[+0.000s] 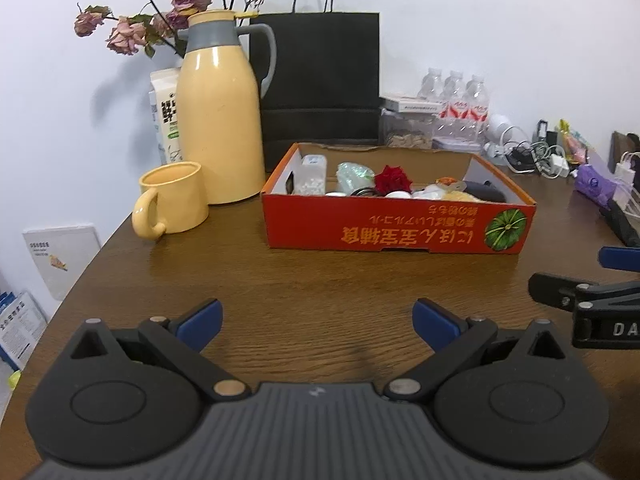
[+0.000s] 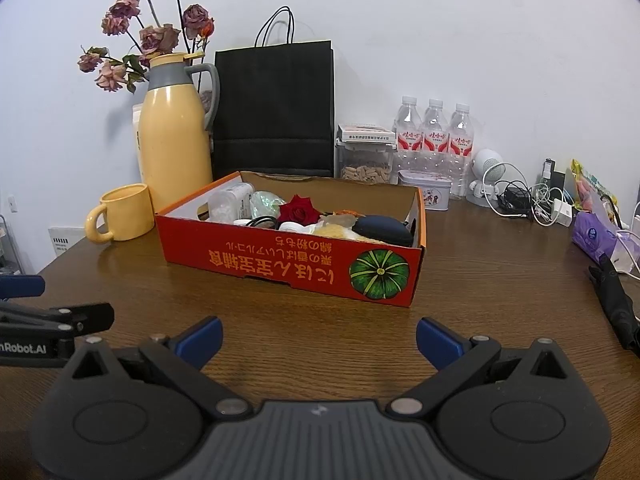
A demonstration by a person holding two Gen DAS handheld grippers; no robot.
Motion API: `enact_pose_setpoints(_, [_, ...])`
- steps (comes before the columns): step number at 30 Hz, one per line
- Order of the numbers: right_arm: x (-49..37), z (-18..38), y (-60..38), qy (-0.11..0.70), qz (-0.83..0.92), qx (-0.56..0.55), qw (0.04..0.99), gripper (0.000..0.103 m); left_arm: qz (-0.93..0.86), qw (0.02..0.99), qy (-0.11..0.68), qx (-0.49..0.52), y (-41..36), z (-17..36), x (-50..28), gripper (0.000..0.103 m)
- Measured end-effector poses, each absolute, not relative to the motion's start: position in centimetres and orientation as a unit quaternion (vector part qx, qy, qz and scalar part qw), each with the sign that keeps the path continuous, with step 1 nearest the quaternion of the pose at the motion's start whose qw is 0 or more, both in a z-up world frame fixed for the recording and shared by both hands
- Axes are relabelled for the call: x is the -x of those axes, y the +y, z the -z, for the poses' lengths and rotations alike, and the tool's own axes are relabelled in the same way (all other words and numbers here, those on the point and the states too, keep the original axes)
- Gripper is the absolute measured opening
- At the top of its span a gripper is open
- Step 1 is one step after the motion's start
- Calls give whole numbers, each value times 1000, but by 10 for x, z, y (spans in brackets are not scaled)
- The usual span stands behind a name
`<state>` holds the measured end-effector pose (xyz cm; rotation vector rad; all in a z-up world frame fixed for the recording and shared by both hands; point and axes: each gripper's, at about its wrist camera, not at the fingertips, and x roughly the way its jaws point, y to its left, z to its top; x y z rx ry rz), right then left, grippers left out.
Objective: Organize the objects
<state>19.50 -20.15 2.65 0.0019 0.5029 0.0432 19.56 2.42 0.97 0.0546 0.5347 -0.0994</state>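
We hold the left gripper [image 1: 318,322] and right gripper [image 2: 319,340] low over the near part of the table [image 1: 320,280], both spread wide with nothing between the fingers. The red box [image 2: 288,258] sits mid-table ahead, full of small items including a rose [image 2: 299,210]; a mug [image 1: 174,204] and flask [image 1: 220,120] stand at its left

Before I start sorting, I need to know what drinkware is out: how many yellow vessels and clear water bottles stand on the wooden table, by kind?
Tall yellow thermos jug with grey collar: 1
Yellow ceramic mug: 1
Clear plastic water bottles with red labels: 3
Total: 5
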Motion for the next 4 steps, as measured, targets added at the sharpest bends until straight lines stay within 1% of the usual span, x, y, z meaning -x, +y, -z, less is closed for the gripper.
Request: enact_pose_setpoints(4, [-195,-27,-201,249,-21,-1,968,103,47,964,261,-25,24,-11,-195,103])
